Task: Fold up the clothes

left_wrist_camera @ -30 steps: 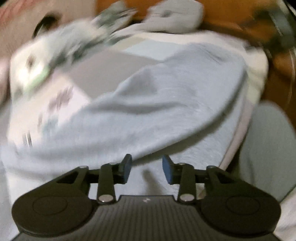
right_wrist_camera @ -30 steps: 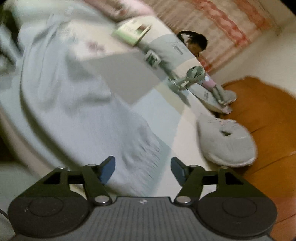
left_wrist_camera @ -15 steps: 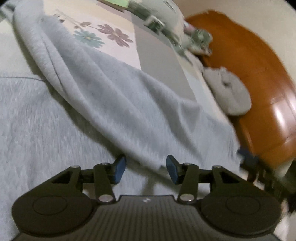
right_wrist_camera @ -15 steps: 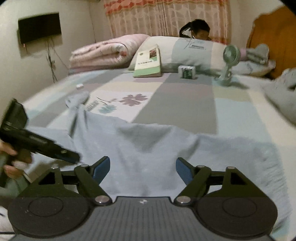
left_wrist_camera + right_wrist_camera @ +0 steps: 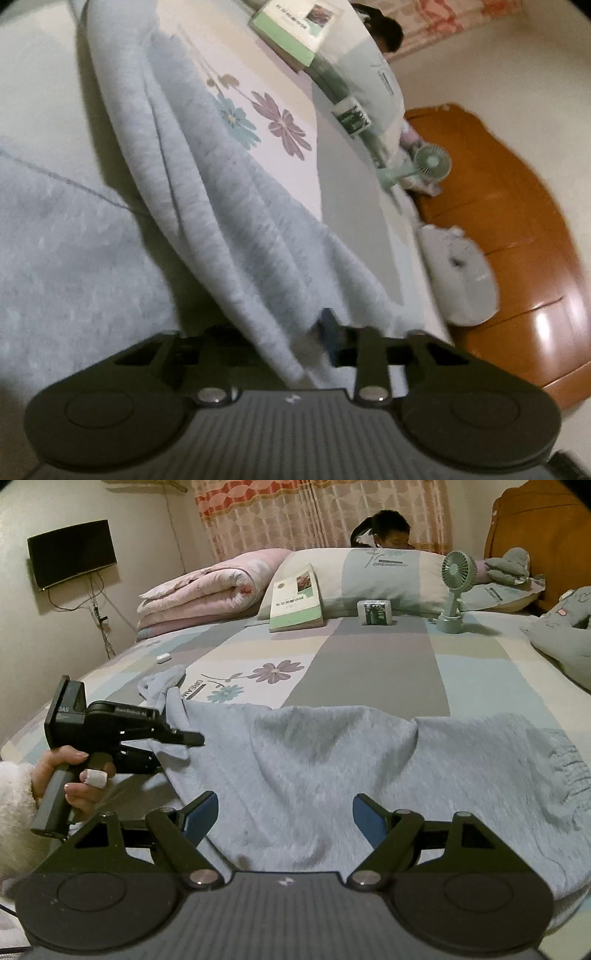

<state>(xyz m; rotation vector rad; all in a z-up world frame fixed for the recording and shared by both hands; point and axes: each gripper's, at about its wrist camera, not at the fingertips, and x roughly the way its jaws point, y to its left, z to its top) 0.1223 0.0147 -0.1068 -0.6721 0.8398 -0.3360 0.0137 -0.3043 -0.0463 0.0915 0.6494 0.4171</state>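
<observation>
A light blue fleece garment [image 5: 332, 760] lies spread across the near part of the bed, with a gathered elastic edge at the right [image 5: 565, 771]. In the right wrist view my left gripper [image 5: 184, 744], held by a hand in a white fuzzy sleeve, is shut on the garment's left edge and lifts a fold. The left wrist view shows that fold [image 5: 236, 221] draped between the fingers of my left gripper [image 5: 295, 332], hiding the left pad. My right gripper [image 5: 284, 814] hangs open just above the middle of the garment, with nothing between its fingers.
Farther back on the patchwork bedsheet [image 5: 369, 664] are a green book [image 5: 295, 598], a small box [image 5: 376, 613] and a mint desk fan [image 5: 456, 590]. Behind them lie pillows [image 5: 388, 579] and a pink quilt [image 5: 207, 590], with a person [image 5: 391, 535] beyond. A grey plush [image 5: 565, 635] lies at the right.
My left gripper was open over the garment half a second ago and is now shut on a fold of it. My right gripper stays open and has moved slightly closer over the cloth.
</observation>
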